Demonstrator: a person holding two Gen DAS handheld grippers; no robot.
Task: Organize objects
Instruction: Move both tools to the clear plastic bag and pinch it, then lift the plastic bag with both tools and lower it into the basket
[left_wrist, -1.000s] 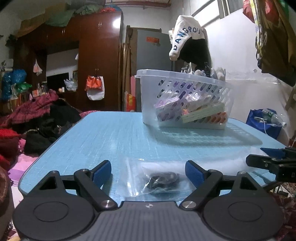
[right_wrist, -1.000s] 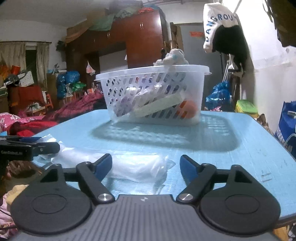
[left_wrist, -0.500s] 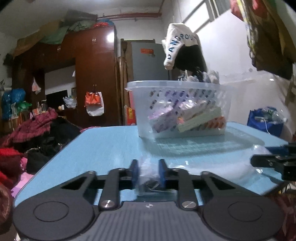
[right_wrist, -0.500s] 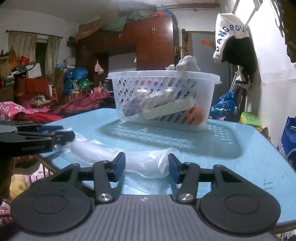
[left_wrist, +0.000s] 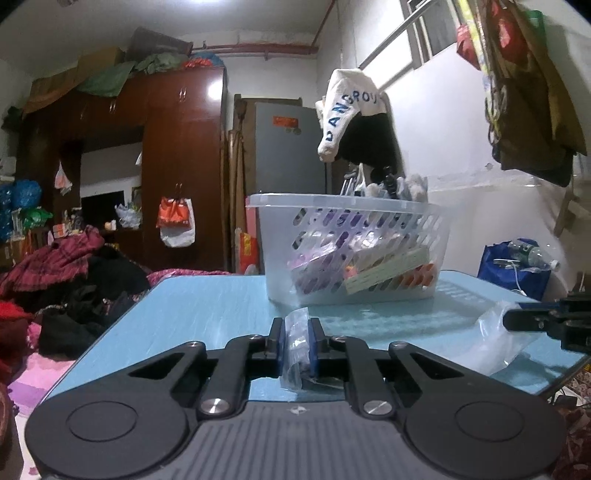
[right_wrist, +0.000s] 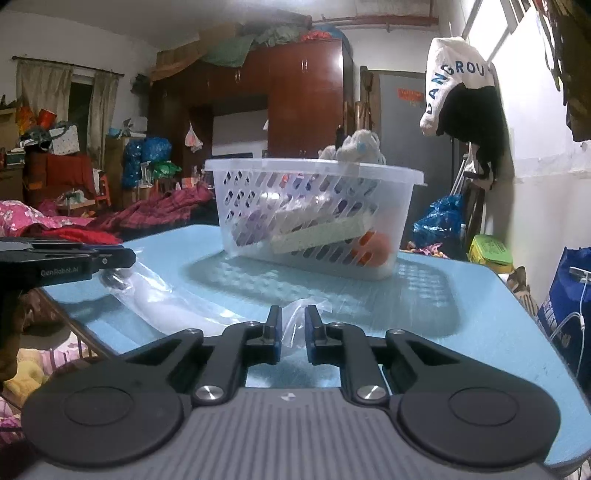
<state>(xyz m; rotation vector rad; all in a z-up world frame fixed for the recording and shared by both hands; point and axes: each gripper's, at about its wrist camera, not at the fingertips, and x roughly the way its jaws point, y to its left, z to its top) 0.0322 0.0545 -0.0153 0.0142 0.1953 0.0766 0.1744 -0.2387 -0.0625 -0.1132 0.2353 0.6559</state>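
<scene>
My left gripper is shut on a small clear plastic bag with a dark item inside, held just above the blue table. My right gripper is shut on one end of a long clear plastic bag with white contents; the bag trails left over the table. In the left wrist view that bag and the right gripper show at the right edge. The left gripper shows at the left of the right wrist view. A white perforated basket full of items stands farther back.
The blue table's near, left and right edges are close to the grippers. Piles of clothes lie on the floor to the left. Blue bags stand by the white wall on the right. A wardrobe and a hanging garment are behind.
Both grippers went from wide open to shut, the left on the small bag, the right on the long bag. Both have since risen, lifting the bags off the table.
</scene>
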